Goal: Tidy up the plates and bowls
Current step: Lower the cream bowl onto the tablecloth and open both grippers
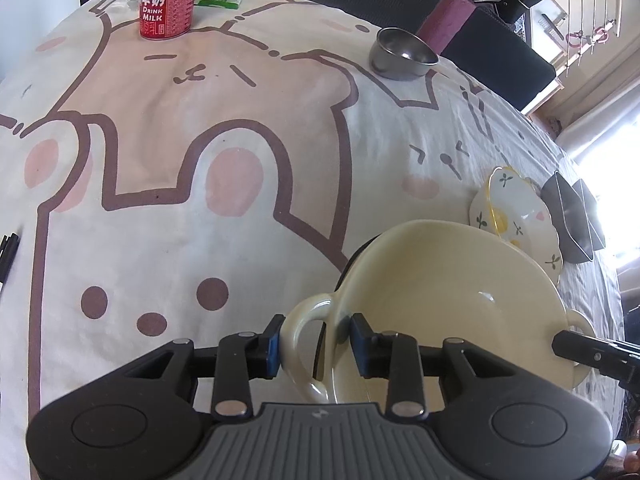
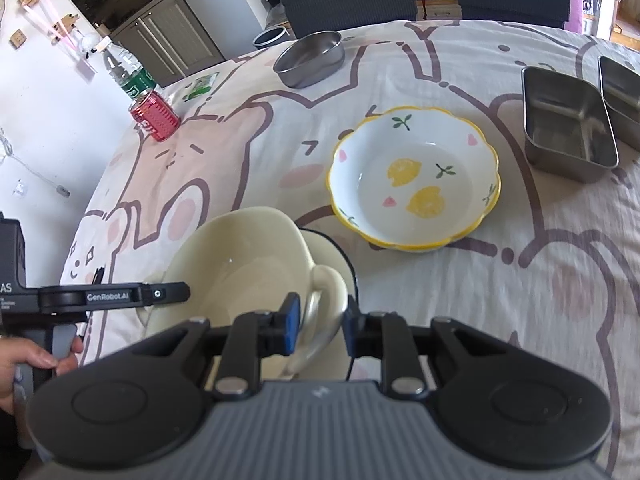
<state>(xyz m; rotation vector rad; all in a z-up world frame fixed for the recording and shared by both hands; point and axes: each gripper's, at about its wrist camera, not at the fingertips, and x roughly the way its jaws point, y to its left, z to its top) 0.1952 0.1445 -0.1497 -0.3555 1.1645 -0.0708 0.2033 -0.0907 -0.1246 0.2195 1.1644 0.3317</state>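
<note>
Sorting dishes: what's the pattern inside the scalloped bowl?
Yellow lemons, pink hearts, green sprigs on white; clearest in right wrist view.

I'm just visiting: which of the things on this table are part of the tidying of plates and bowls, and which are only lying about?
Part of the job:
- cream two-handled ceramic bowl
- white lemon-patterned ceramic bowl with yellow scalloped rim
- round steel bowl
- two rectangular steel trays

Lying about:
- red milk drink can
- clear plastic water bottle with green label
- green packet
- black pen

Seen from the right wrist: two-handled bowl point(image 2: 248, 264) nearest; scalloped bowl point(image 2: 416, 180) at one o'clock; round steel bowl point(image 2: 310, 58) at twelve; trays point(image 2: 568, 120) at two.
</note>
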